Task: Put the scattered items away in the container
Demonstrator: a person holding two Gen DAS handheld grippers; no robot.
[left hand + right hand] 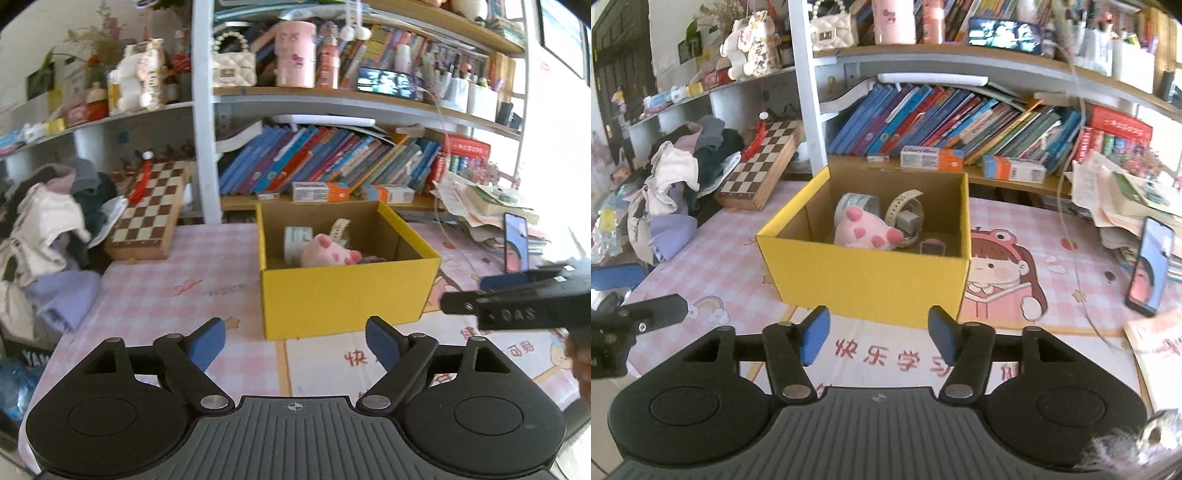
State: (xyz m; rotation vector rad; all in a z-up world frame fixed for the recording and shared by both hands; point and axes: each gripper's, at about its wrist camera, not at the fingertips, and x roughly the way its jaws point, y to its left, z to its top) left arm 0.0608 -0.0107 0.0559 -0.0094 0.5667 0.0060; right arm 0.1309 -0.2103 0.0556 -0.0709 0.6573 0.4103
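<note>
Both sets of jaws spread wide w/ nothing between them: left gripper (pixel 295 341) and right gripper (pixel 877 334) hover just short of the yellow box (pixel 871 273). Pink plush (pixel 866 230), tape roll (pixel 857 203), watch (pixel 907 214) and a small dark item (pixel 932 247) already inside; table (pixel 731 258) around the box shows no loose small bits. Fits tidy finished or one more item off-view, so best kept clear of box walls, jaws apart.

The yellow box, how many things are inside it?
4 in the box: pink plush, tape roll, watch, small pink item. More may hide underneath.
</note>
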